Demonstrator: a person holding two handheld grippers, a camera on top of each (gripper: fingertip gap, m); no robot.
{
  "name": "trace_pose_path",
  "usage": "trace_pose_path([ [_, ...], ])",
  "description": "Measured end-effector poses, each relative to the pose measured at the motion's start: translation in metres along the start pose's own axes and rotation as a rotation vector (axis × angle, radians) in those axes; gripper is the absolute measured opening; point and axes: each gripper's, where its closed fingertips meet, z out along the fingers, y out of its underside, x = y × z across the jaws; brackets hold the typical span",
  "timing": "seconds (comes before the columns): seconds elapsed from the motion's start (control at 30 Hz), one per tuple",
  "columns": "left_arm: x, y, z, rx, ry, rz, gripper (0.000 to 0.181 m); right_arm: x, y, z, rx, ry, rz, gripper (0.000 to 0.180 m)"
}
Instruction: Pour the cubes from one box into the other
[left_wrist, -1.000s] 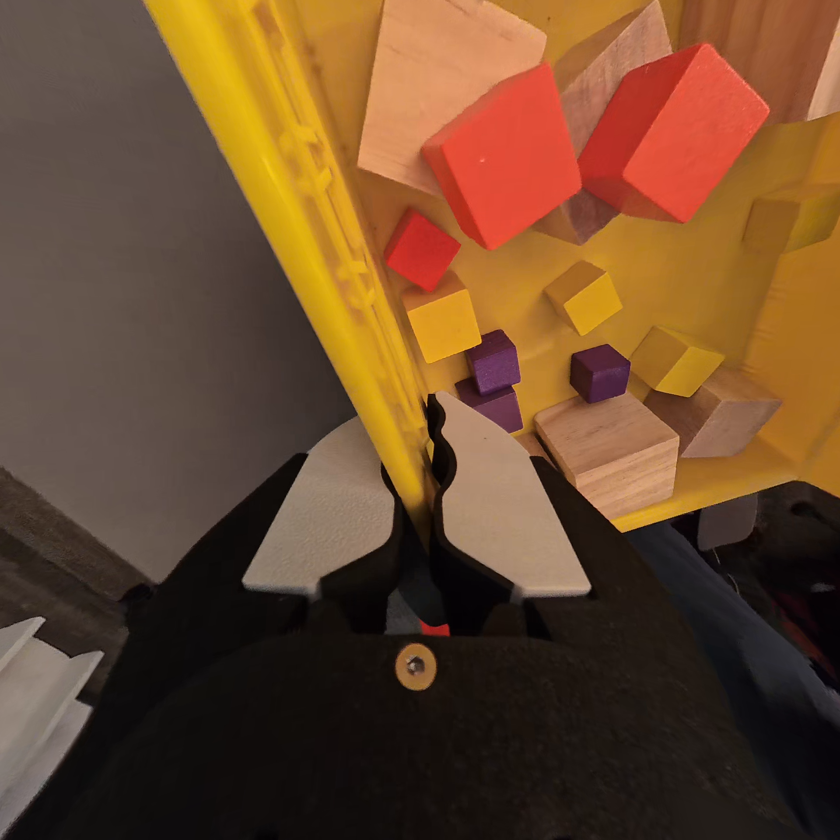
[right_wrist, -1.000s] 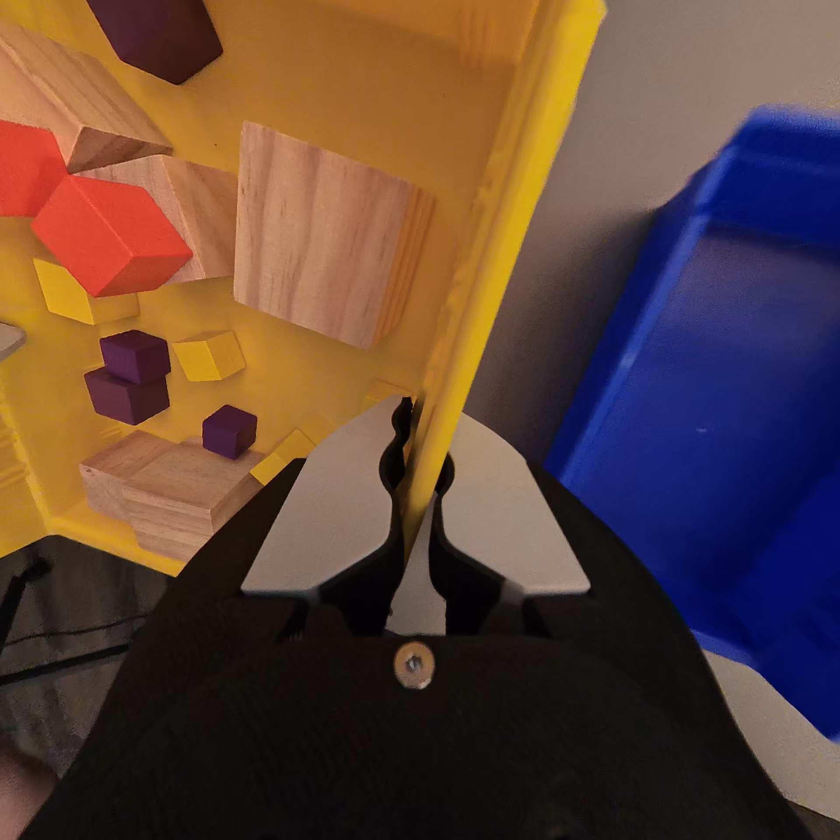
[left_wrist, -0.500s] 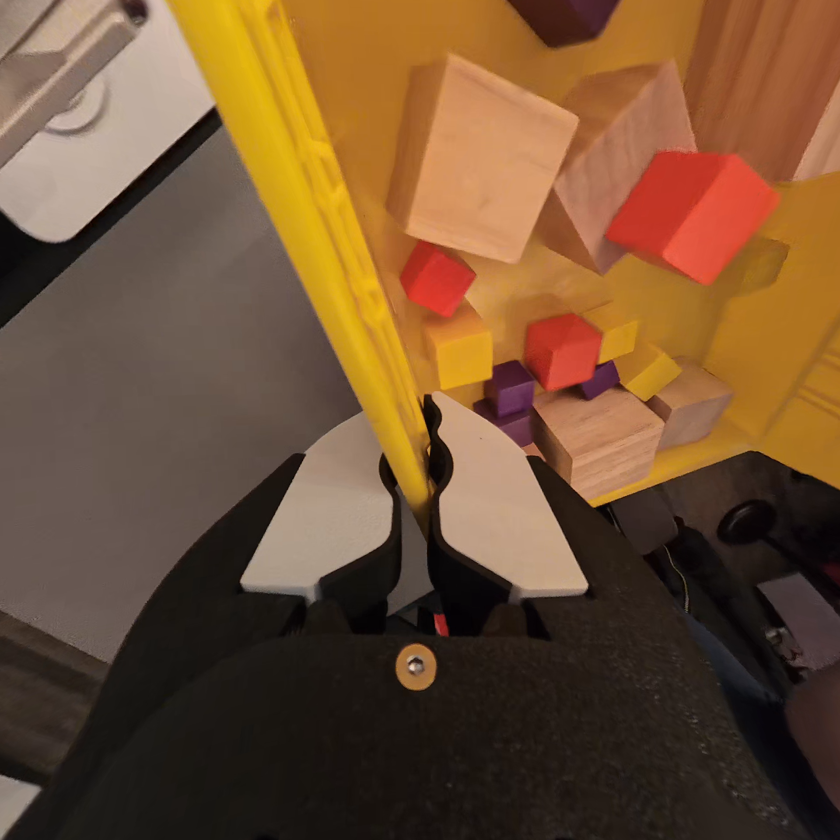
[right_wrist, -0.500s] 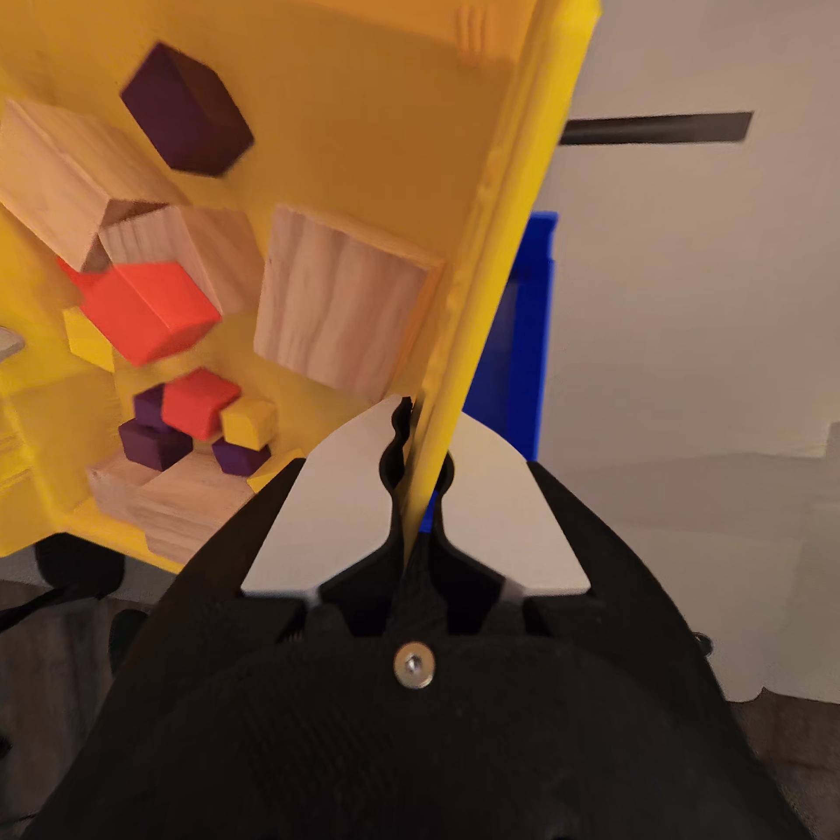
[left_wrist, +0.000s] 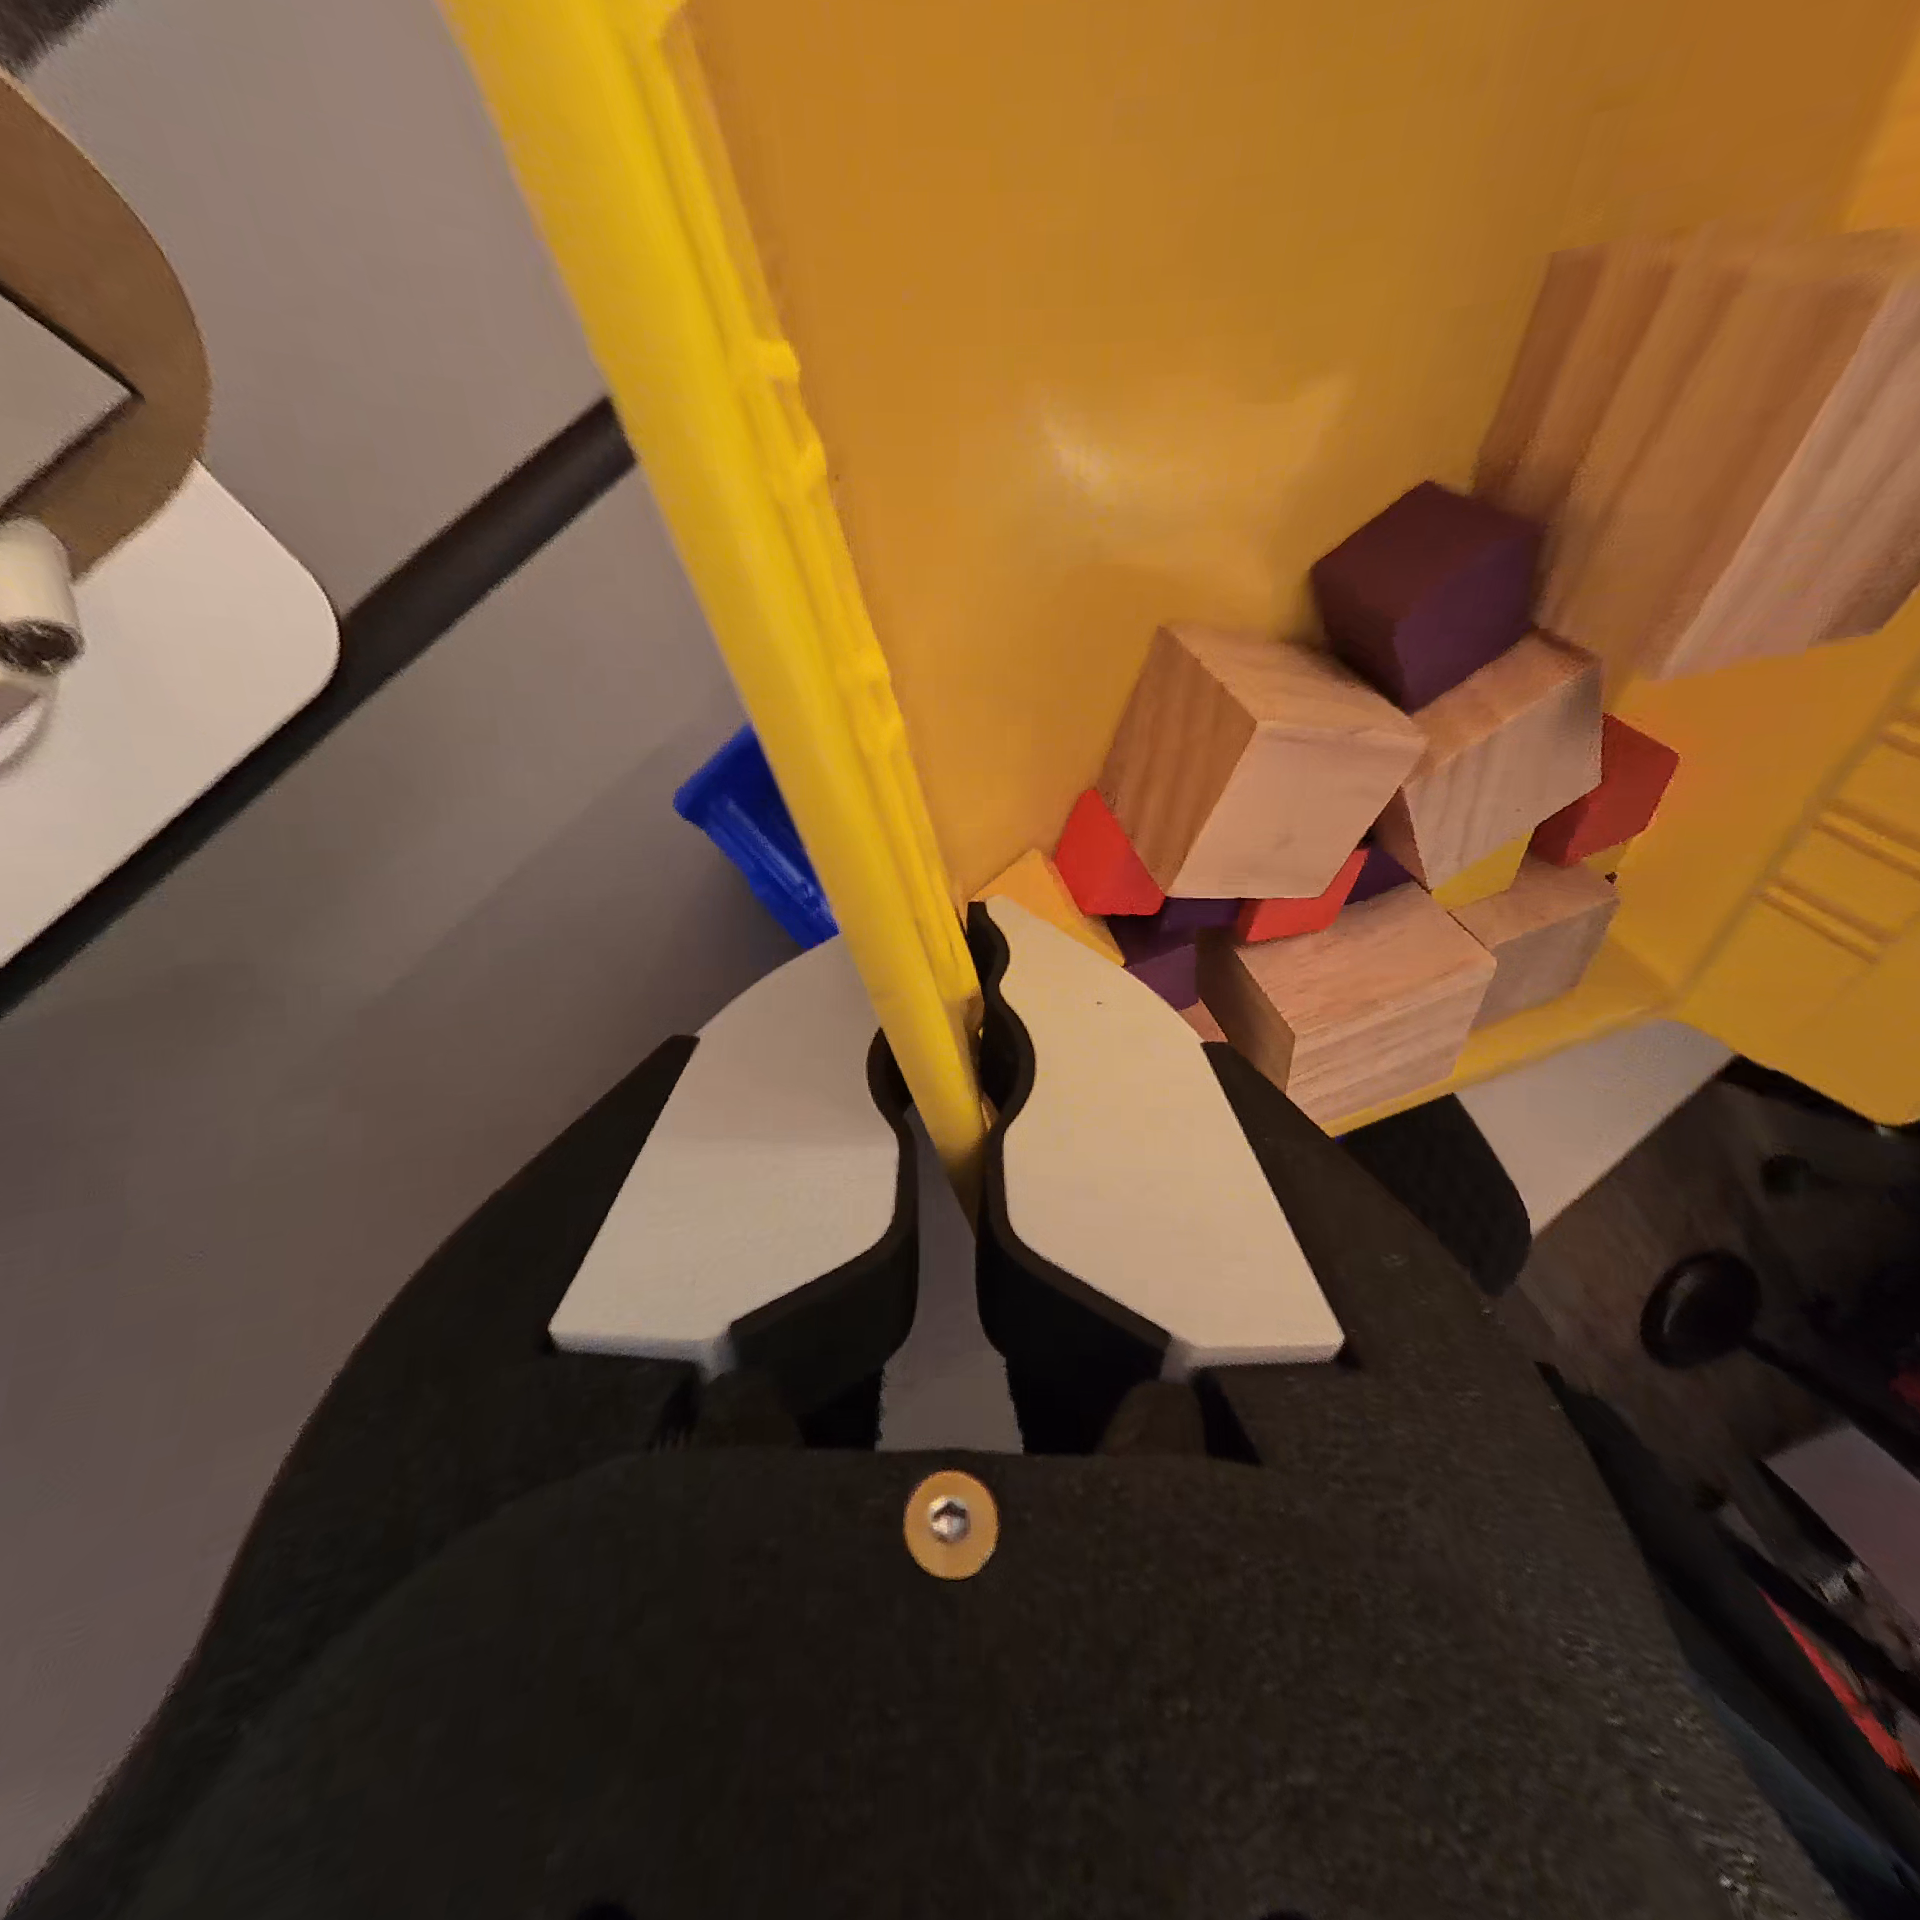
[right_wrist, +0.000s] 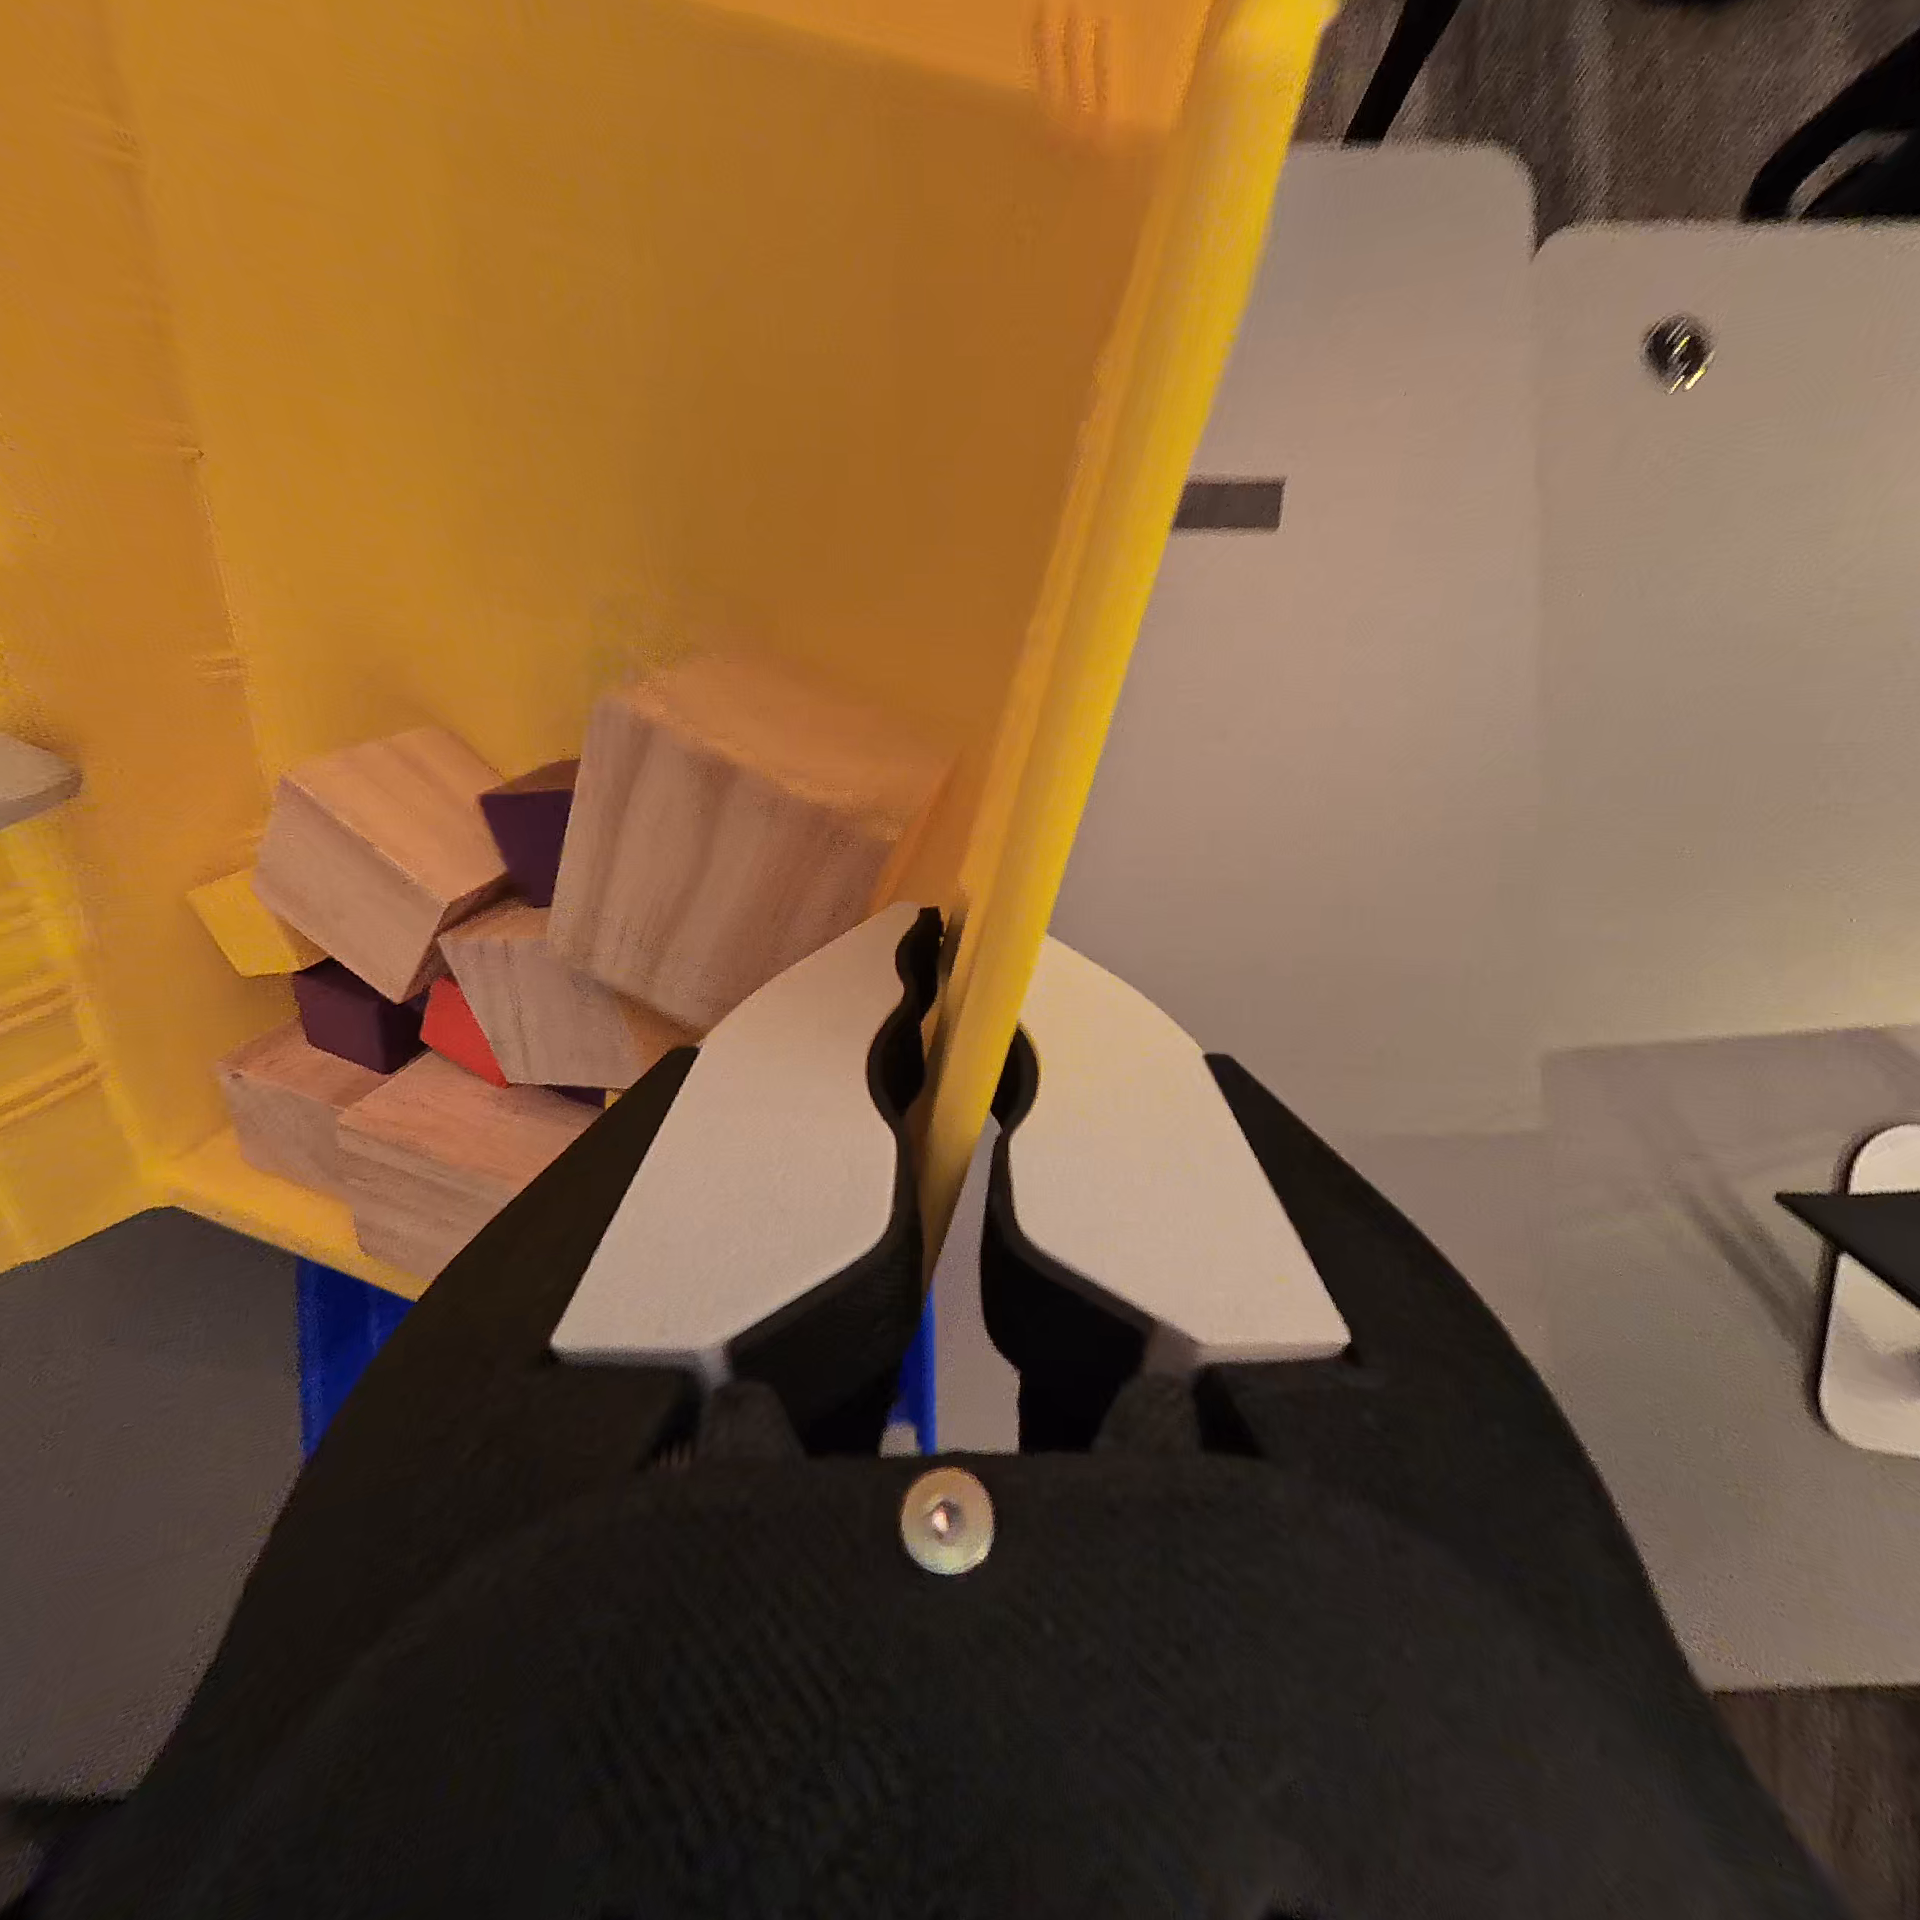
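Left gripper (left_wrist: 971, 925): pale flat fingers with wavy black inner edges, clamped on the ribbed left wall of the yellow box (left_wrist: 1039, 416). Box is smooth glossy plastic, tipped steeply, floor facing the cameras. Blue box (left_wrist: 753, 831): only a ridged plastic corner shows past the yellow wall, lower and behind.

Cubes (left_wrist: 1340, 831) heaped against the low end wall of the yellow box: plain wood blocks with visible grain, large and mid-sized, mixed with small matte painted ones in red, purple and yellow. Large wood block (right_wrist: 717, 862) leans on the right wall; slightly blurred.

Right gripper (right_wrist: 951, 935): same build, shut on the thin right wall of the yellow box. Beyond it, flat white plates (right_wrist: 1662, 623) with rounded corners, one carrying a screw.
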Motion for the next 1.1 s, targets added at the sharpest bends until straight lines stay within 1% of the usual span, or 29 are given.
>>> trace_pose_path([
  [0.17, -0.007, -0.017, 0.000, 0.178, -0.022, 0.025, 0.006, 0.002, -0.022, -0.007, 0.177, 0.098, -0.072, 0.005],
  [0.27, -0.010, -0.023, -0.001, 0.291, -0.003, 0.037, 0.006, -0.001, -0.030, -0.014, 0.272, 0.135, -0.108, 0.005],
  [0.5, -0.009, -0.034, -0.005, 0.597, 0.011, 0.067, 0.006, -0.007, -0.043, -0.042, 0.514, 0.283, -0.229, 0.005],
  [0.6, -0.007, -0.034, -0.005, 0.699, 0.016, 0.077, 0.006, -0.010, -0.044, -0.053, 0.599, 0.339, -0.279, 0.005],
  [0.77, -0.005, -0.031, 0.000, 0.755, 0.062, 0.040, 0.006, -0.014, -0.041, -0.058, 0.627, 0.387, -0.332, 0.005],
  [0.87, -0.006, -0.028, 0.003, 0.772, 0.051, 0.040, 0.005, -0.016, -0.040, -0.057, 0.628, 0.386, -0.343, 0.005],
  [1.0, -0.008, -0.028, -0.004, 0.849, 0.050, 0.036, 0.005, -0.023, -0.042, -0.067, 0.698, 0.412, -0.375, 0.005],
  [1.1, -0.010, -0.028, -0.007, 0.864, 0.066, 0.013, 0.005, -0.028, -0.043, -0.070, 0.715, 0.426, -0.389, 0.005],
])
